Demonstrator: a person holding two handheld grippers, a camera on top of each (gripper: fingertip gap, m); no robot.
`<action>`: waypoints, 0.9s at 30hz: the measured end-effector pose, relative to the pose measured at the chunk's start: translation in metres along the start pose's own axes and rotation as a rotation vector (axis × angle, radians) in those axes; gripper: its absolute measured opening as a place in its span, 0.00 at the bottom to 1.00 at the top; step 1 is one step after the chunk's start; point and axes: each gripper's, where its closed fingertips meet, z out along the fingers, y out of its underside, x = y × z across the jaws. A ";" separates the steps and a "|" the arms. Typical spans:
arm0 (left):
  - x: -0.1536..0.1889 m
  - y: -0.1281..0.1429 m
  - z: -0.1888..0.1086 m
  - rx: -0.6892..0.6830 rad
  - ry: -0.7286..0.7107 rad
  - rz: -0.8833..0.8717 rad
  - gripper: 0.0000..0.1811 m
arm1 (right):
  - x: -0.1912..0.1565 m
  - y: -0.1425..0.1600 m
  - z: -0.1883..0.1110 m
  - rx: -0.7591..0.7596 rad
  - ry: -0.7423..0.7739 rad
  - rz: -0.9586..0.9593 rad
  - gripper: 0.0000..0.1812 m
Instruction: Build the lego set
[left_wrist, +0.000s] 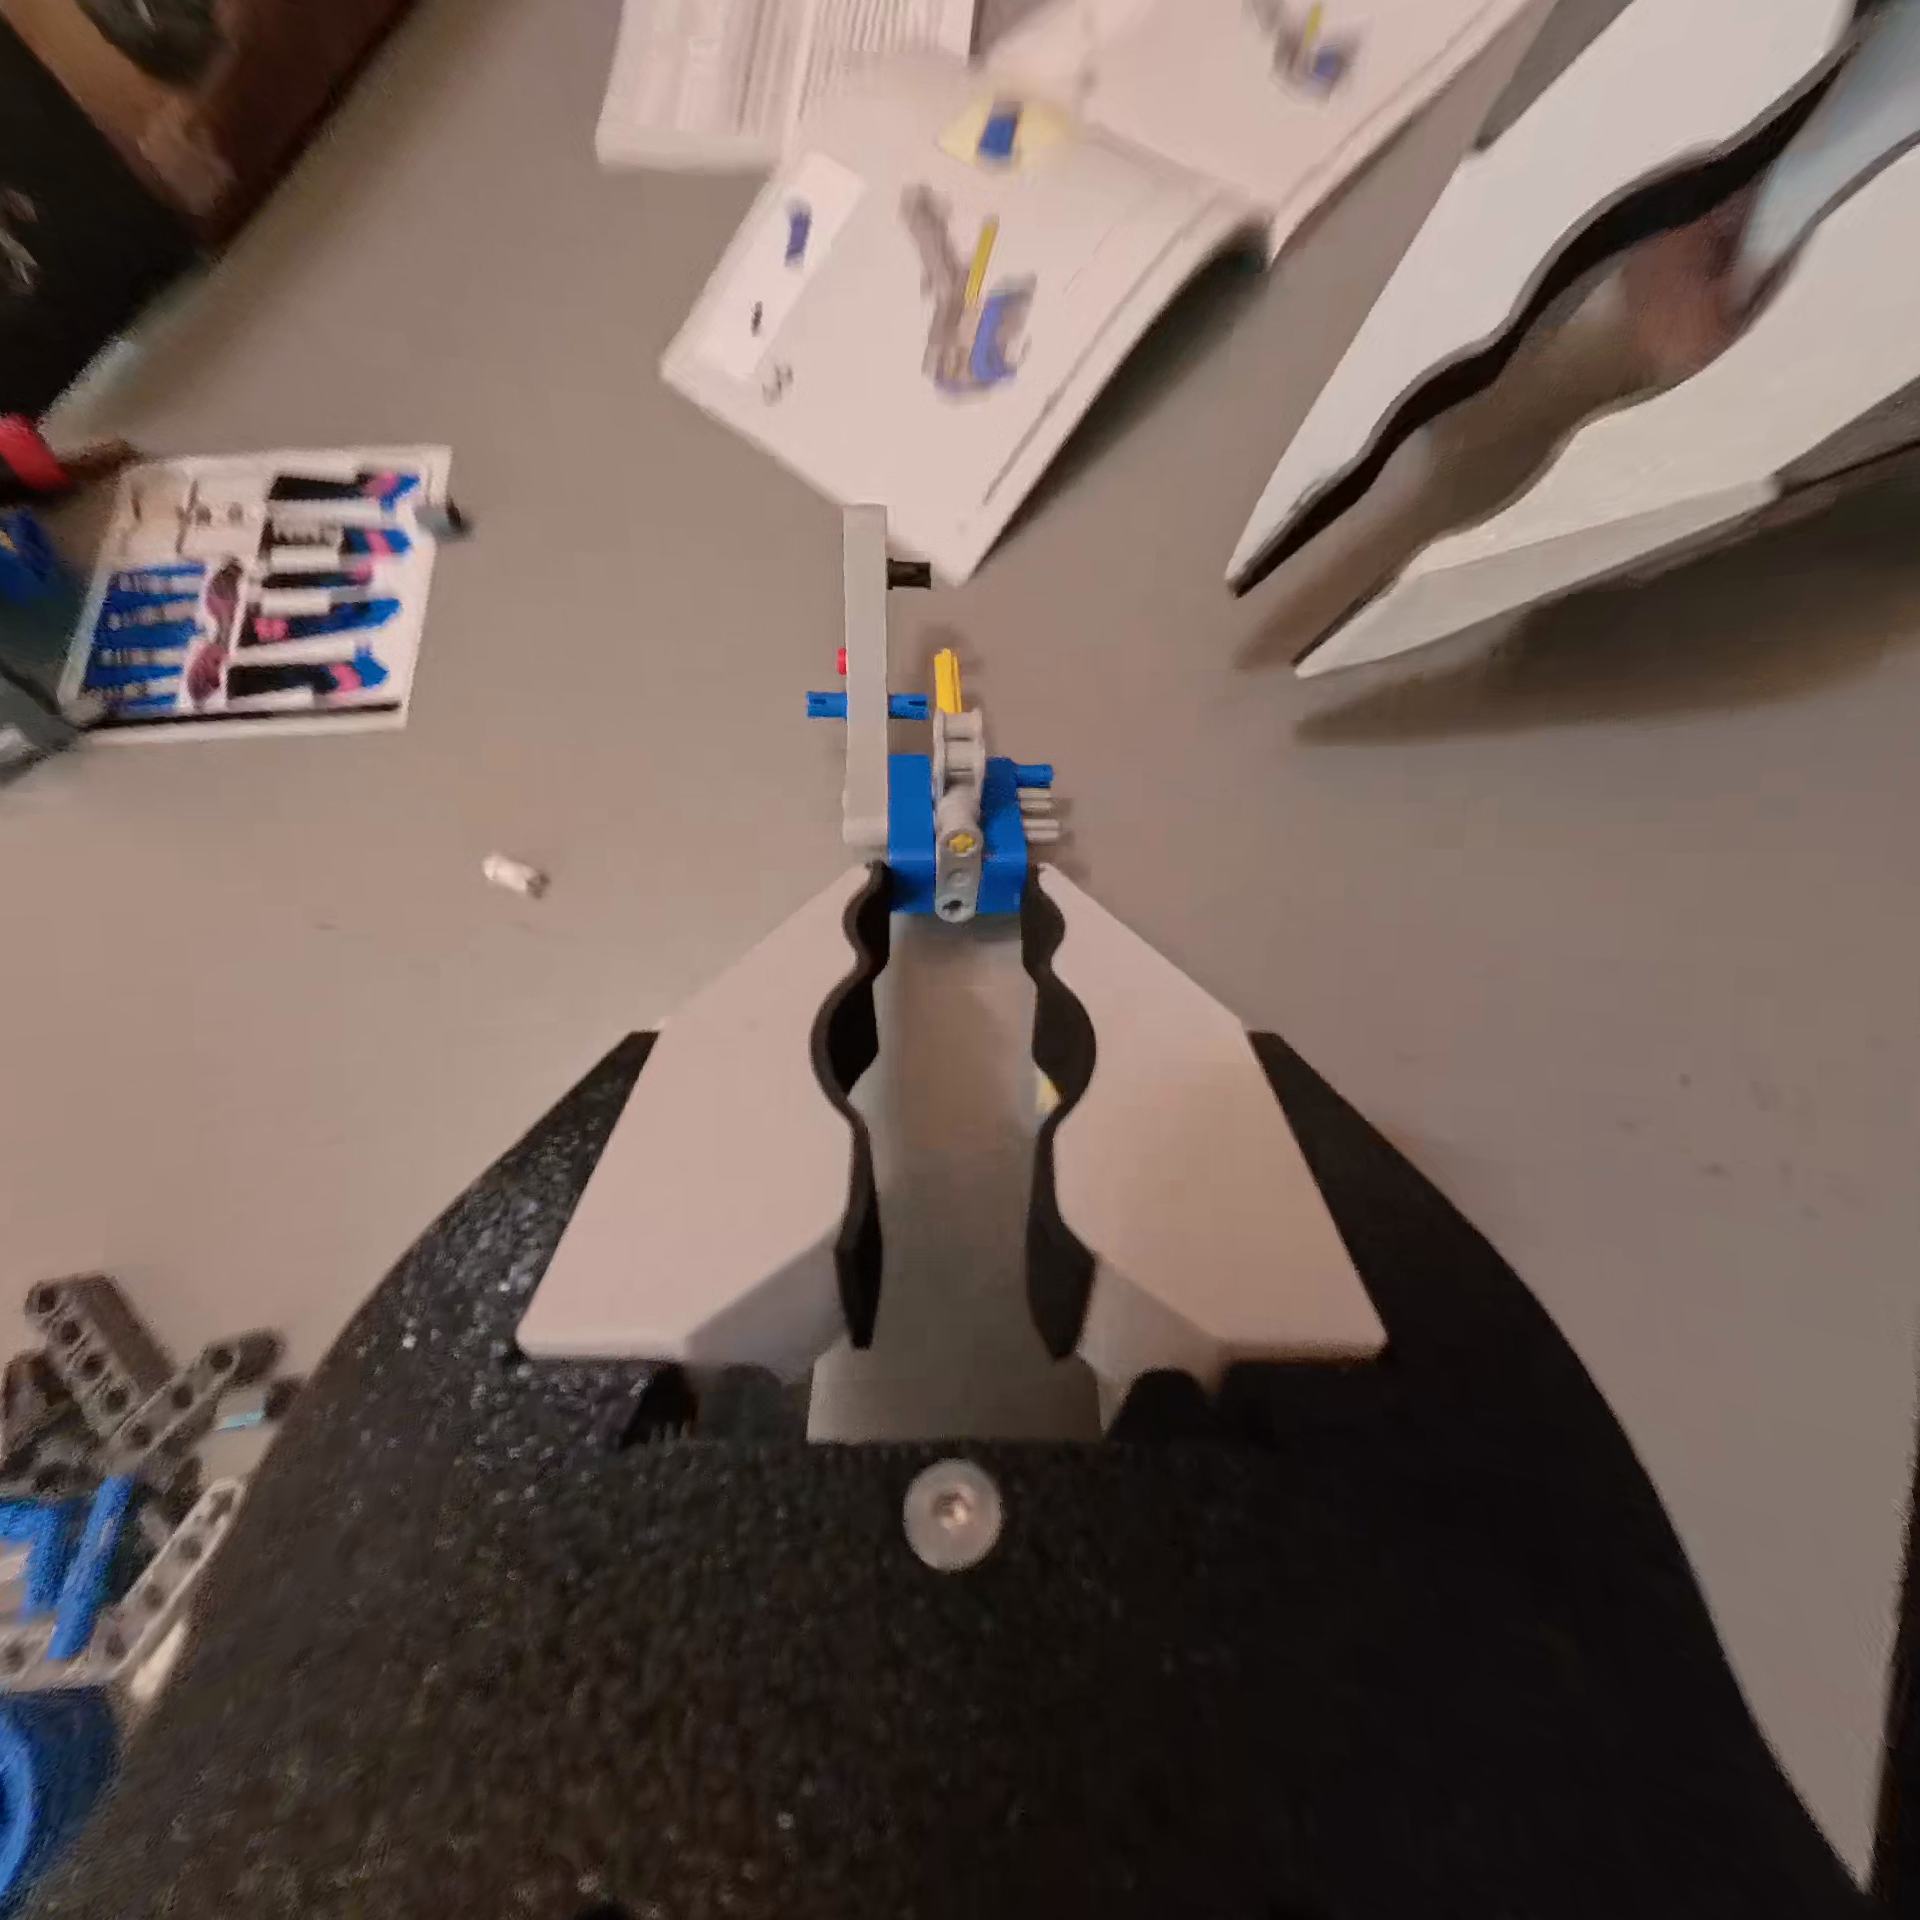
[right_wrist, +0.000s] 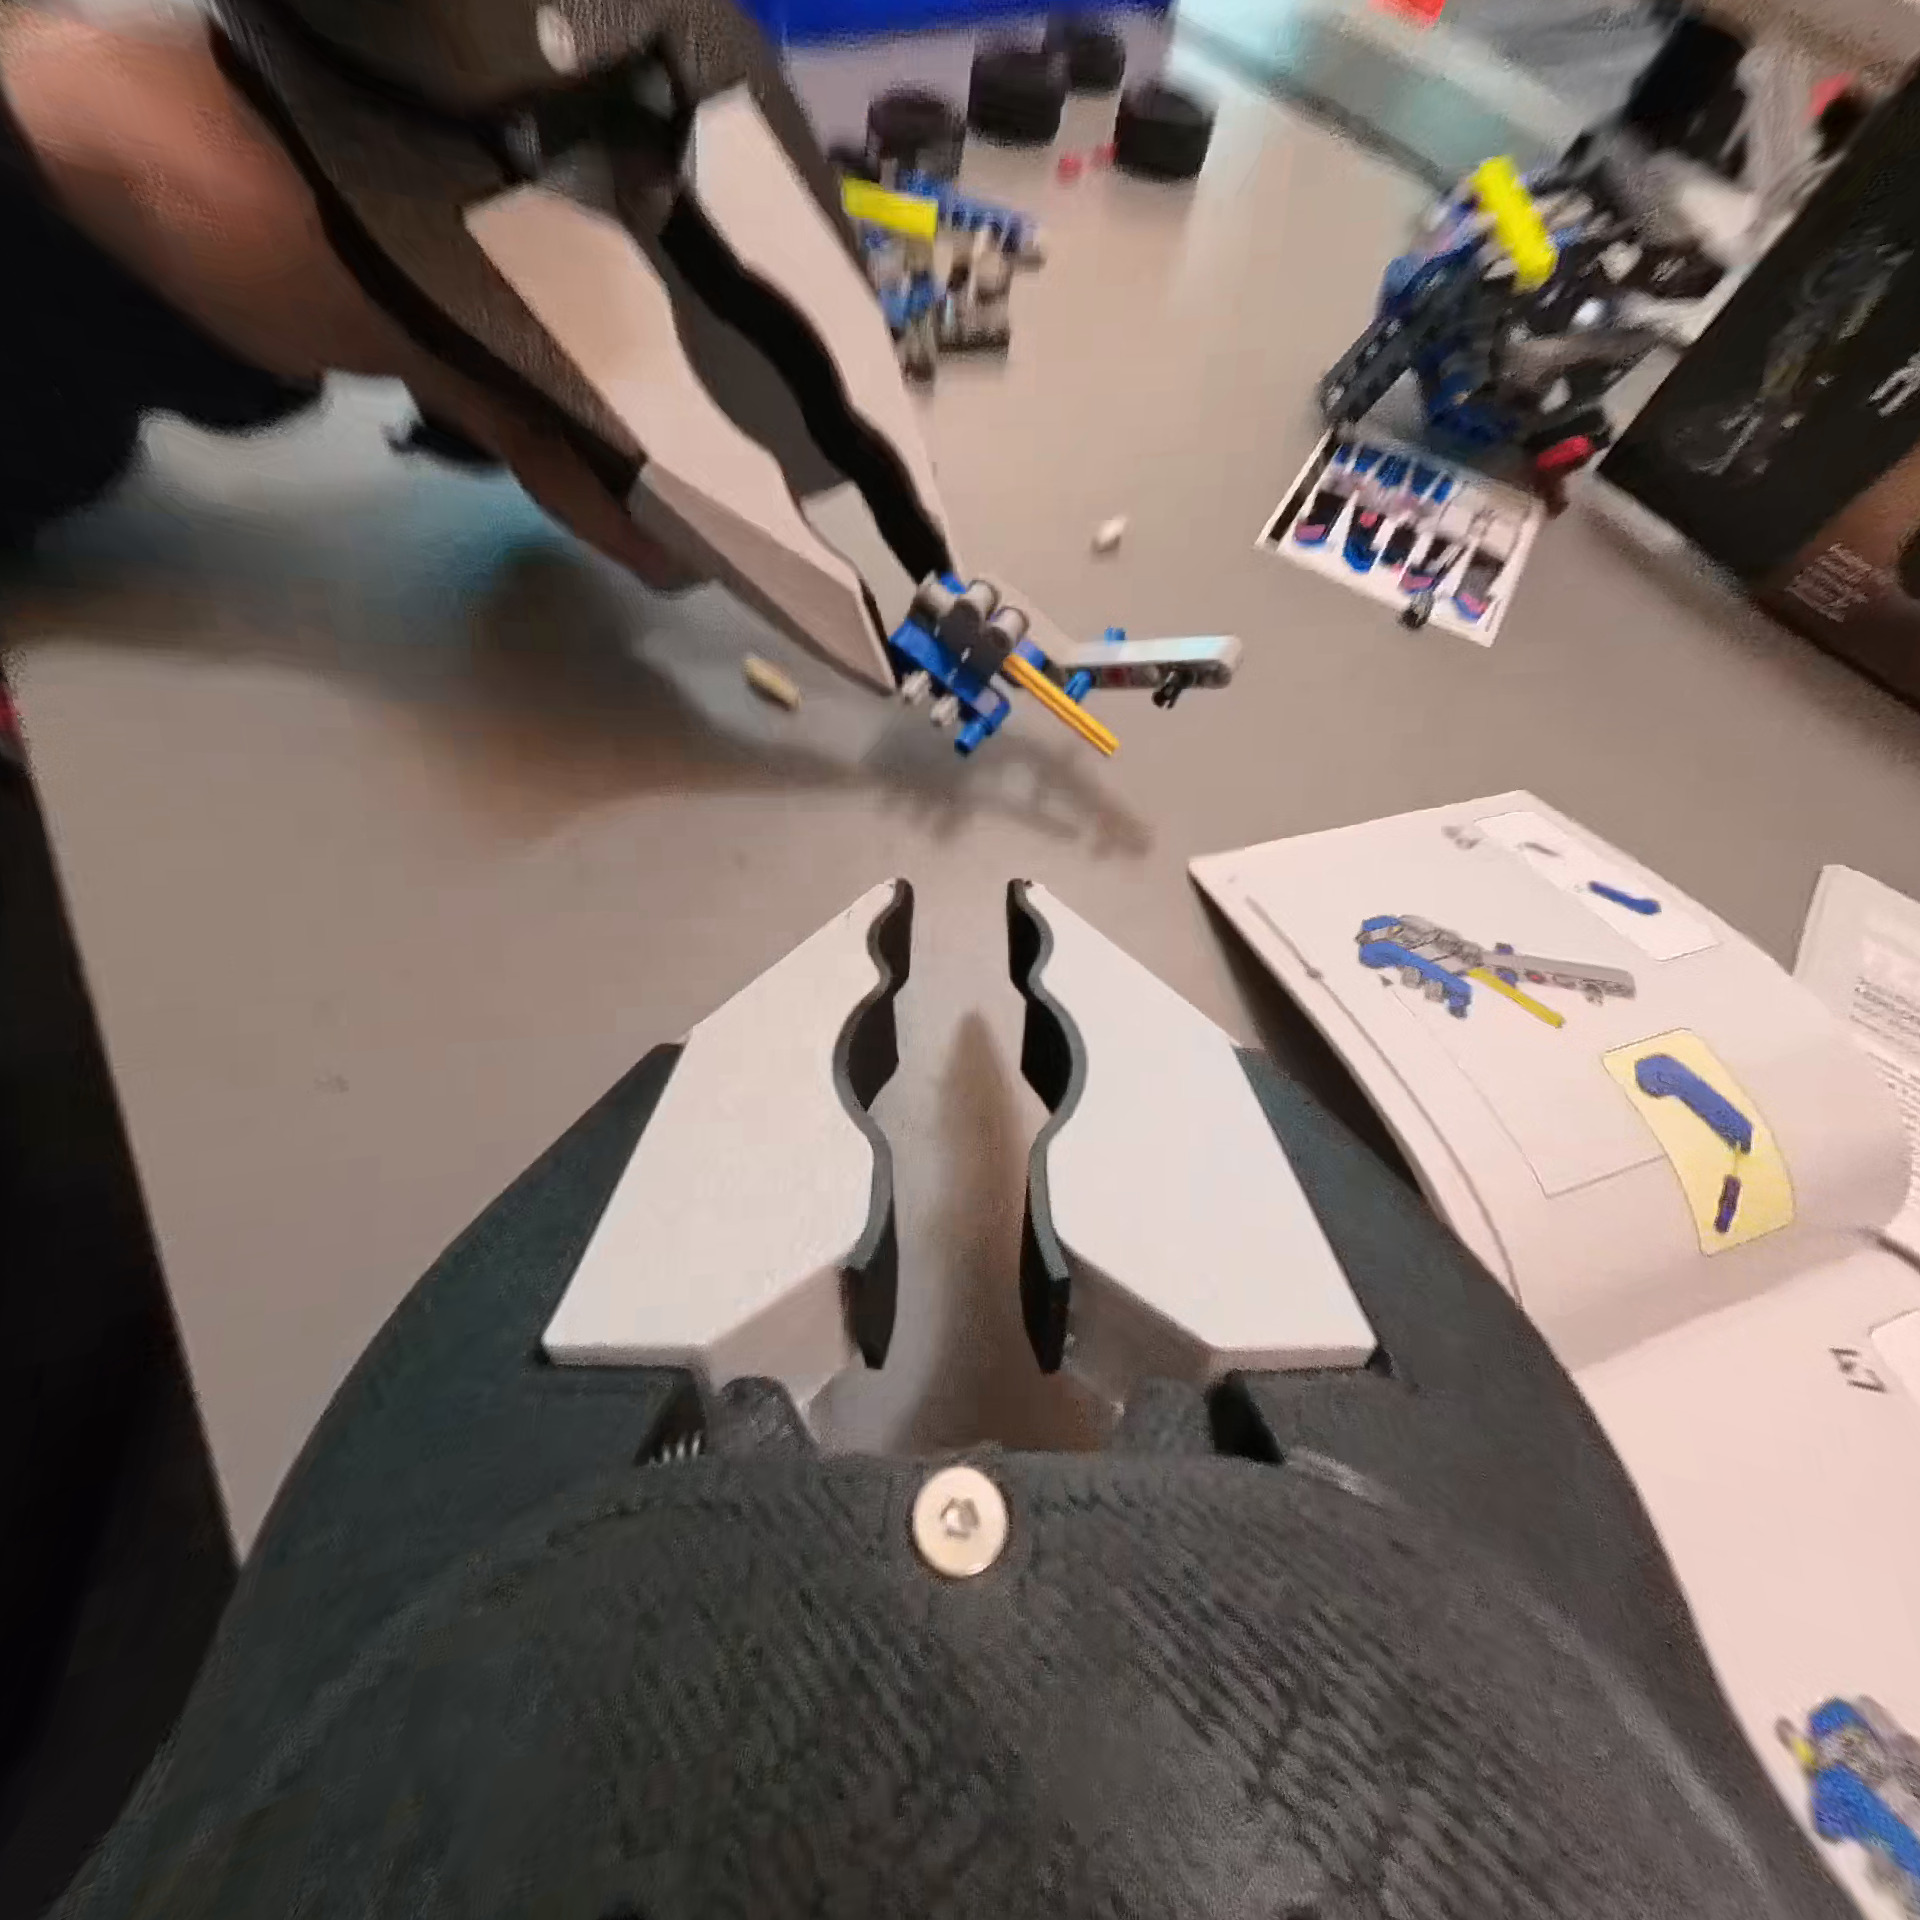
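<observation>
My left gripper (left_wrist: 956, 883) is shut on a small lego sub-assembly (left_wrist: 951, 831): a blue block with a grey beam, a yellow axle and blue pins. It holds it just above the grey table. In the right wrist view the same assembly (right_wrist: 971, 665) hangs from the left gripper's tips (right_wrist: 904, 649). My right gripper (right_wrist: 958, 894) is open and empty, low over the table, a short way in front of the assembly. It also shows in the left wrist view (left_wrist: 1278, 613) at the upper right.
An open instruction booklet (right_wrist: 1558, 1039) lies to the right, also in the left wrist view (left_wrist: 935, 312). A sticker sheet (left_wrist: 260, 592), a small loose white pin (left_wrist: 514, 875), loose grey and blue parts (left_wrist: 104, 1455), a partly built blue model (right_wrist: 1496, 312), black tyres (right_wrist: 1039, 94) and a dark box (right_wrist: 1818, 364) surround the workspace. There is about 8 cm between the tips of the two grippers.
</observation>
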 end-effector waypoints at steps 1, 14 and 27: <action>0.005 -0.011 -0.003 0.065 0.046 -0.036 0.12 | 0.001 -0.010 -0.005 0.075 -0.011 0.043 0.11; 0.064 -0.115 -0.038 0.602 0.704 -0.380 0.12 | 0.012 -0.083 -0.068 0.739 -0.404 0.480 0.19; 0.070 -0.135 -0.021 0.638 0.624 -0.357 0.12 | 0.026 -0.078 -0.078 0.889 -0.387 0.604 0.18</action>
